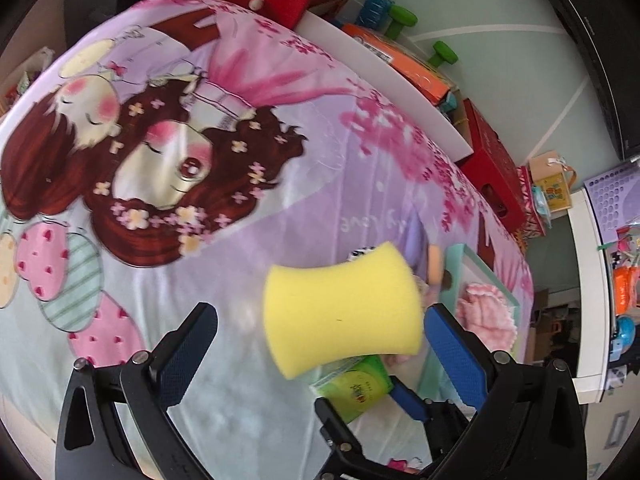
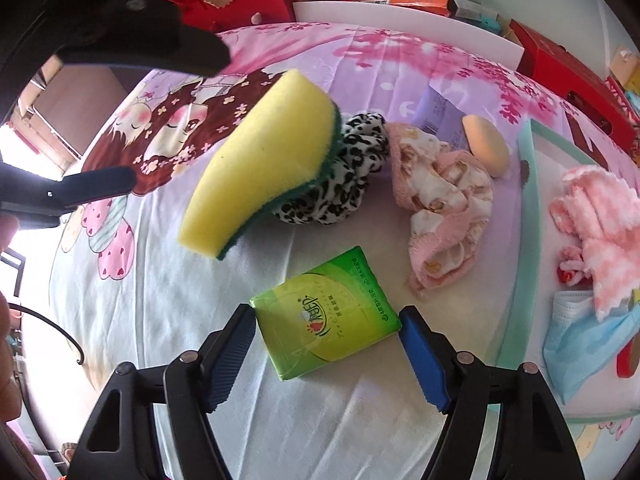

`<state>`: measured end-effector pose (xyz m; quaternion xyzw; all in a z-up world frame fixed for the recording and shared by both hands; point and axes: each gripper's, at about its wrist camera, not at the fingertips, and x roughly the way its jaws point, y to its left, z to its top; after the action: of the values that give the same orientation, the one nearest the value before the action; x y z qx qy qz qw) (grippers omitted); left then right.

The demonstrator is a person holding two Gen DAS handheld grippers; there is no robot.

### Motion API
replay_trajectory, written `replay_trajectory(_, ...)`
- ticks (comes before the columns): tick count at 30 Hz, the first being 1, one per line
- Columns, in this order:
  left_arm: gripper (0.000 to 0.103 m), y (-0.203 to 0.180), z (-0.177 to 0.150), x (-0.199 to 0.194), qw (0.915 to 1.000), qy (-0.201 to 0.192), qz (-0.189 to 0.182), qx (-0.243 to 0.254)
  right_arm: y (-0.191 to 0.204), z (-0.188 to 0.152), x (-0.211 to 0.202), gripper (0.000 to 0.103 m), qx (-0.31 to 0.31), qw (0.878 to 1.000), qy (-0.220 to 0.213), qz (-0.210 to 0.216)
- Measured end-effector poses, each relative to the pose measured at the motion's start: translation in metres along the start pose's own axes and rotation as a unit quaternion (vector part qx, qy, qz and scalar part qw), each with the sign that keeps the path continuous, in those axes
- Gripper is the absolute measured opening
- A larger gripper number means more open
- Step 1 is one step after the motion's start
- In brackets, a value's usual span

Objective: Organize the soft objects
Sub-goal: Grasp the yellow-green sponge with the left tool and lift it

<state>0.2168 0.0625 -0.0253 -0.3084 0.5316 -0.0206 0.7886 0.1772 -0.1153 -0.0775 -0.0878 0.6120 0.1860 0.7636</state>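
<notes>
My left gripper [image 1: 320,344]: fingers spread wide. The yellow sponge [image 1: 342,312] sits between them in the left wrist view, touching neither pad as far as I can tell, edges blurred. From the right wrist view the same sponge [image 2: 264,164] is up off the bedsheet [image 2: 160,300], tilted, green scouring layer on its underside, overlapping the leopard-print cloth [image 2: 344,176] behind it. What supports it I cannot tell.

My right gripper [image 2: 326,340]: fingers apart, one on each side of the green tissue pack [image 2: 326,316], which lies flat on the sheet. Pads are just beside its two corners; contact unclear.

Right of the leopard cloth: crumpled pink cloth [image 2: 444,204], with a beige oval sponge [image 2: 486,144] just behind it.

Far right, a mint-green tray [image 2: 528,216] holds a pink fluffy towel [image 2: 600,220] and a blue face mask [image 2: 580,340].
</notes>
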Motion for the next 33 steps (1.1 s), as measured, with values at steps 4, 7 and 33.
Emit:
replay_trajectory(4, 0.103, -0.01, -0.001, 0.007, 0.9998, 0.016, -0.013, 0.002, -0.007, -0.001, -0.009, 0.076, 0.002, 1.0, -0.006, -0.002)
replay_trajectory(7, 0.103, -0.016, -0.001, 0.016, 0.9995, 0.028, -0.011, 0.005, -0.015, -0.001, -0.019, 0.076, 0.012, 1.0, -0.012, 0.001)
replay_trajectory(33, 0.073, -0.009, -0.014, 0.028, 0.9984, 0.033, -0.046, -0.01, -0.027, -0.018, -0.023, 0.088, 0.039, 0.999, -0.033, 0.006)
